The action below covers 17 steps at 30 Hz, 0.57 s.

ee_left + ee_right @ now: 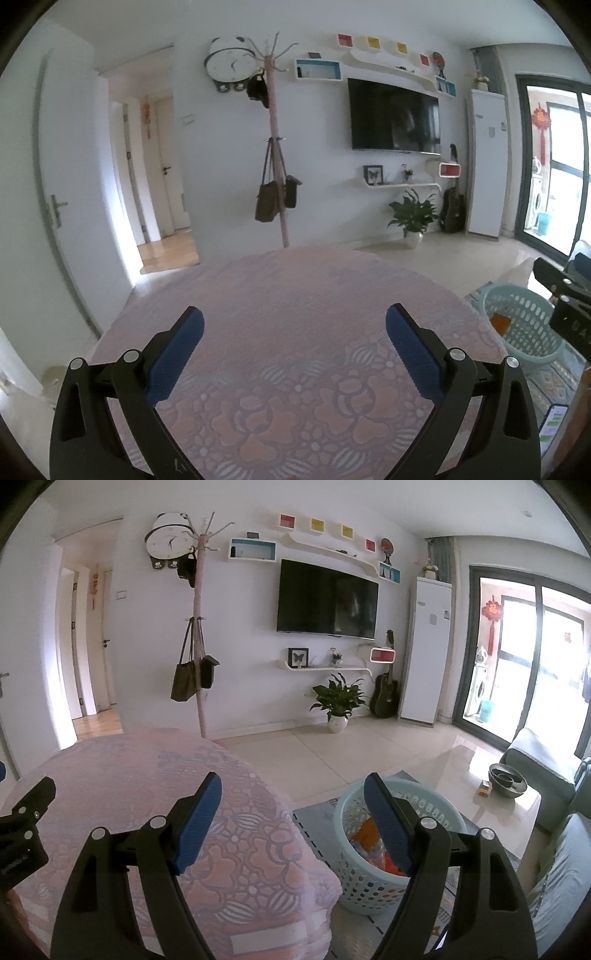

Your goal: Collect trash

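Both grippers were empty. The left gripper (294,325) hung over the surface (295,295), a round table under a pink lace floral cloth, jaws wide apart, nothing between them. The right gripper (292,794) sat at the table's right edge, partly over the basket (439,805), jaws also spread wide and holding nothing.

The trash (364,832) was already in the pale blue perforated basket on the floor just beside the table: orange pieces and some crumpled clear-looking stuff showed inside, with the rest hidden by the right finger. The left wrist view also caught an orange scrap (499,322) in that basket.

No loose trash showed on the tablecloth in either view; the near rim was blocked by the grippers, so I couldn't tell there. The floor around the basket looked free of litter too.

Judgement: the task looked at or near its end, with the items dropped in and nothing obvious left to pick. What remained, if anything, was a check of the hidden table edge. The coffee table (480,775) further right held a bowl (508,777) and a small box (484,787), not clearly trash.
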Available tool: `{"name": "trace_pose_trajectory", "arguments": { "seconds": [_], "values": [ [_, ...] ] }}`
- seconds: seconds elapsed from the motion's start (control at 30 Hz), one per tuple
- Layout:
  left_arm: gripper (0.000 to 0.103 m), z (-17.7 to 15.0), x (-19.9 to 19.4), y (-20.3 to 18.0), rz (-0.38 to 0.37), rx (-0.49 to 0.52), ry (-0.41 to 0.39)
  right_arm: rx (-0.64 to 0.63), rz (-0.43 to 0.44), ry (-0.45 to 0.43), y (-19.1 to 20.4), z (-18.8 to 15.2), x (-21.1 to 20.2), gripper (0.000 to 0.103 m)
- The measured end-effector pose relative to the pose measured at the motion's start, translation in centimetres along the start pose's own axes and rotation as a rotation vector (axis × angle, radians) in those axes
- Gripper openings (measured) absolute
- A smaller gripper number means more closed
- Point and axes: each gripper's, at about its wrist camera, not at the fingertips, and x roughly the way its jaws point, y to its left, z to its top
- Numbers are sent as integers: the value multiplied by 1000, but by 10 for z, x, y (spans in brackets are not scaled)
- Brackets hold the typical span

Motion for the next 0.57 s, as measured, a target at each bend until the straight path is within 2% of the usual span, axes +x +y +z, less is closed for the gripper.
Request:
{"name": "trace_pose_trajectory", "arguments": {
  "seconds": [0.27, 0.33, 0.43, 0.57],
  "values": [
    [96, -2, 4, 22, 46, -12, 17, -22, 20, 4, 10, -1, -3, 75],
    [96, -4, 9, 26, 47, -9, 43, -27, 27, 7, 15, -2, -3, 75],
    [96, -9, 16, 38, 31, -39, 85, -34, 36, 11, 20, -2, -2, 75],
    [96, -14, 20, 53, 37, -89, 103, -48, 49, 19, 29, -4, 2, 75]
  ]
}}
